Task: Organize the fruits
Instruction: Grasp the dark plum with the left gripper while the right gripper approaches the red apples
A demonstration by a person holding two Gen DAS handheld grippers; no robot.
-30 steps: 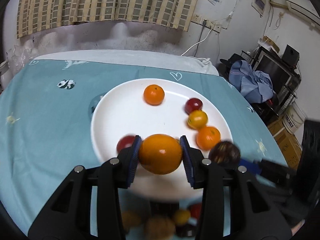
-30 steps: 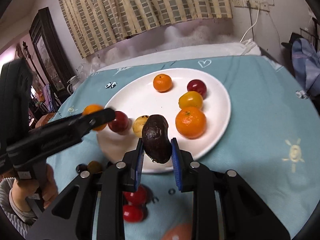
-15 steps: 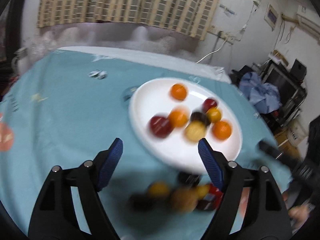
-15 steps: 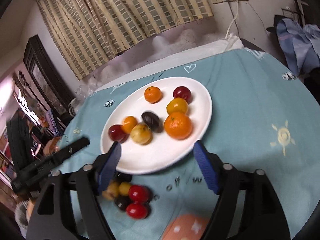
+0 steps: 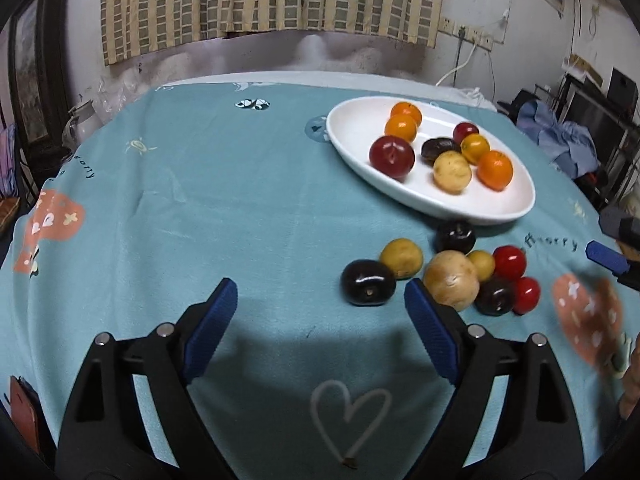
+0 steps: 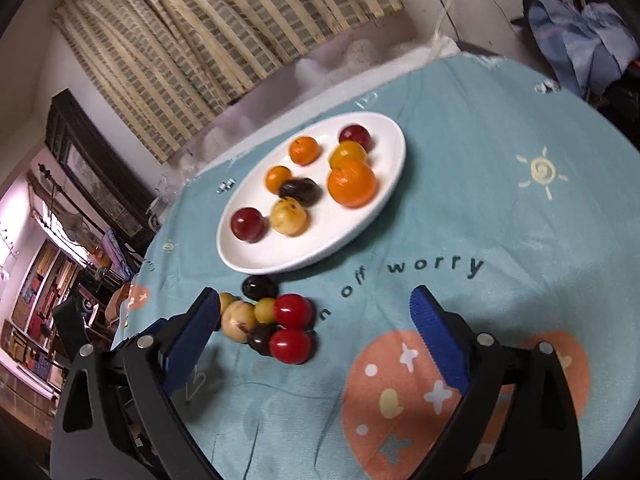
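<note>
Both grippers had let go and backed off: left gripper (image 5: 320, 312) and right gripper (image 6: 316, 328) hung wide open, empty. Just ahead, glossy loose fruits (image 5: 448, 276) clustered on the soft teal tablecloth (image 5: 200, 200); beyond, smooth round ones filled the white oval plate (image 5: 352, 120).

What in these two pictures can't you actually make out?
- Left view: the right gripper is cut off by the frame edge; only a blue tip shows.
- Right view: the left finger hides part of the fruit pile.
- Left view: the orange print is motion-blurred.
</note>
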